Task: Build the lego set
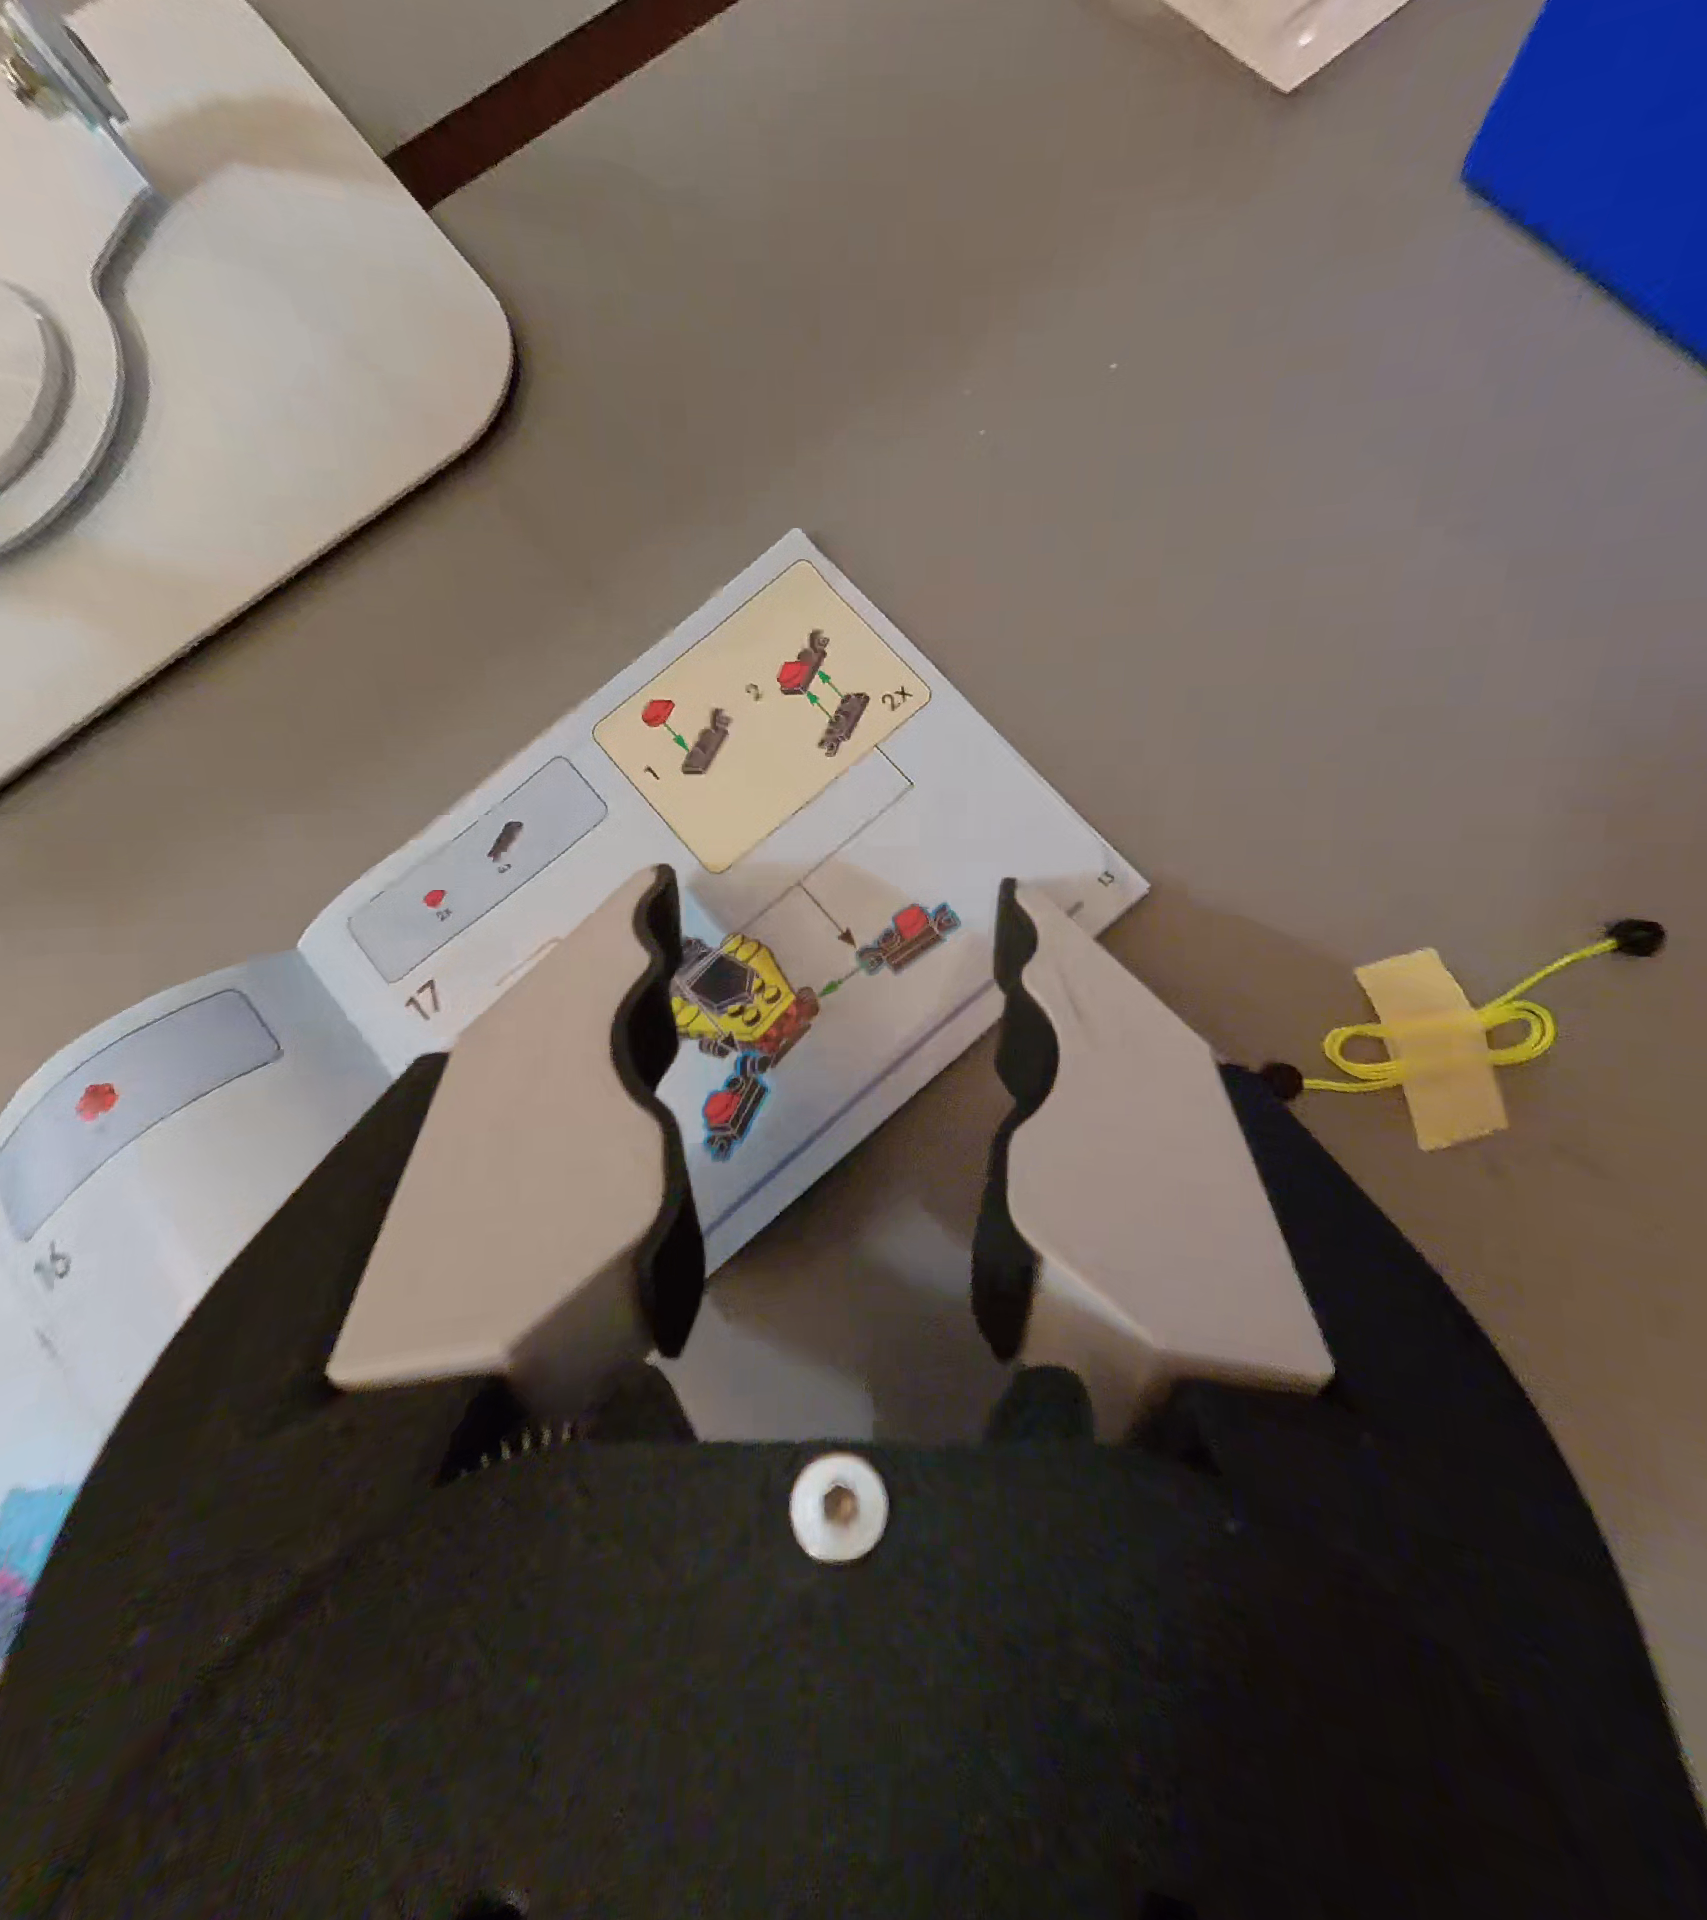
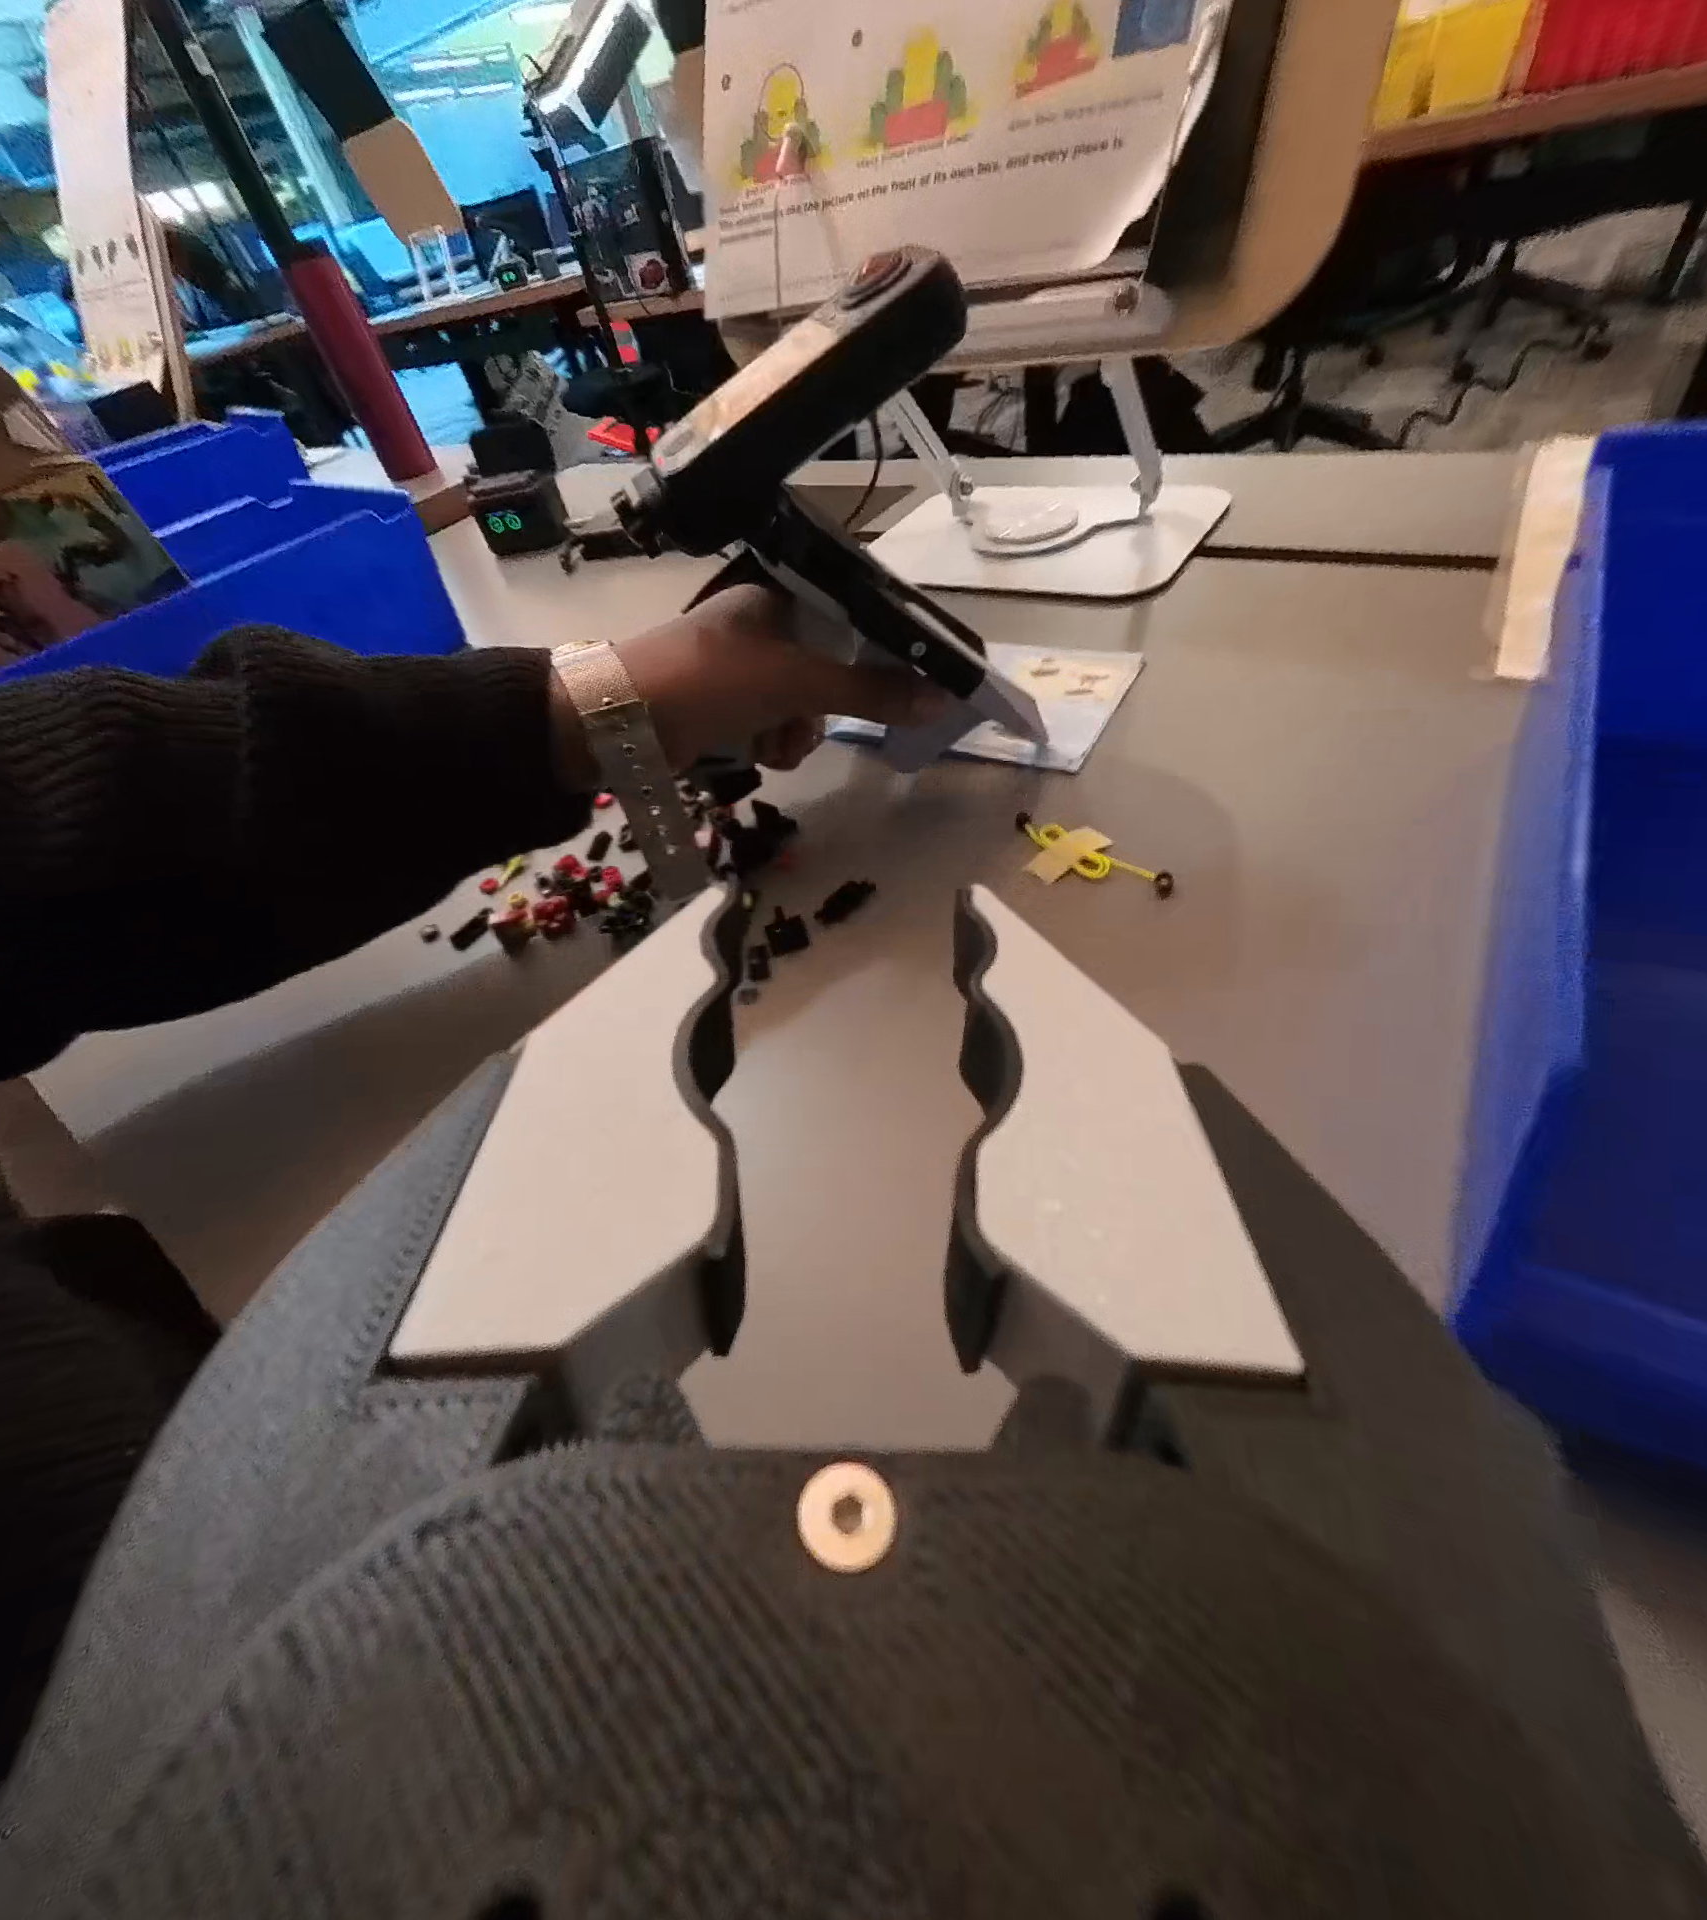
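My left gripper (image 1: 833, 904) is open and empty, held just over an open building-instruction booklet (image 1: 828, 748) that lies flat on the grey table (image 1: 1036, 416). It also shows in the right wrist view (image 2: 974, 727), held by a person's hand over the same booklet (image 2: 1088, 696). My right gripper (image 2: 844, 914) is open and empty above the table. Just beyond its left fingertip lie several small loose black, red and yellow bricks (image 2: 579, 914). A yellow string with black ends, taped in a coil (image 1: 1441, 1039), lies right of the booklet and shows in the right wrist view (image 2: 1088, 852) too.
A white stand base (image 1: 153, 364) sits at the table's far left, seen also in the right wrist view (image 2: 1046, 530). A blue bin (image 2: 1680, 935) stands close on the right, its corner in the left wrist view (image 1: 1680, 177). More blue bins (image 2: 288, 561) stand at the left. My right fingertips sit around 25 cm from my left ones.
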`<state>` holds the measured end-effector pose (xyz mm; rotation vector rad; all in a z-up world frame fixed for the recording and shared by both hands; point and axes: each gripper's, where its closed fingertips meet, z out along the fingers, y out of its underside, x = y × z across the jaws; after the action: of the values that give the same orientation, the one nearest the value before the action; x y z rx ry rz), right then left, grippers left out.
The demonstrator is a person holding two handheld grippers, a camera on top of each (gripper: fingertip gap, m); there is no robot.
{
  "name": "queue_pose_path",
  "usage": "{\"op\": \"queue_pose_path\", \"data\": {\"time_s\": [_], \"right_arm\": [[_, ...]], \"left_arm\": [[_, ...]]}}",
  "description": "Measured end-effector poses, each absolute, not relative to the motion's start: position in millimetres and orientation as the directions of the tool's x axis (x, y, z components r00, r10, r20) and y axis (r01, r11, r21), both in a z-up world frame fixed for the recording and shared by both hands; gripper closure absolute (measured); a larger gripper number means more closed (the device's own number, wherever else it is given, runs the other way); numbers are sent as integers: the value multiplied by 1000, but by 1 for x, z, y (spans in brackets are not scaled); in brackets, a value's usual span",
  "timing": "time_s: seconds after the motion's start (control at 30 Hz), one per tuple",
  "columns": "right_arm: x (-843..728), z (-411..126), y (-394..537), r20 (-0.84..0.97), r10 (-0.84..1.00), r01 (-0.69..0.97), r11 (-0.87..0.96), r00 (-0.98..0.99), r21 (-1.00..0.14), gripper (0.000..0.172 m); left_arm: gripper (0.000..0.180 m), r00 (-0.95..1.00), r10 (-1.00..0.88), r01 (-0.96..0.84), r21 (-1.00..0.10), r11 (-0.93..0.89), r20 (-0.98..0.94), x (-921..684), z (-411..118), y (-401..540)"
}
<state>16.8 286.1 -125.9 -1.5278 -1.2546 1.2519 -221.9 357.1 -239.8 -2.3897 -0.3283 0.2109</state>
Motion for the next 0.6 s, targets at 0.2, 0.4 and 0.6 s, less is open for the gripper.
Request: {"op": "queue_pose_path", "data": {"time_s": [0.2, 0.4, 0.6], "right_arm": [[20, -140, 287, -314, 949, 236, -309, 16, -921, 134], [15, -148, 287, -312, 950, 265, -306, 23, -914, 135], [11, -153, 278, -288, 958, 310, -273, -4, -911, 137]], "left_arm": [[180, 963, 244, 256, -667, -700, 114, -207, -243, 363], [141, 961, 264, 242, -708, -664, 81, -213, -226, 361], [124, 959, 284, 206, -662, -720, -10, -224, -246, 359]]}}
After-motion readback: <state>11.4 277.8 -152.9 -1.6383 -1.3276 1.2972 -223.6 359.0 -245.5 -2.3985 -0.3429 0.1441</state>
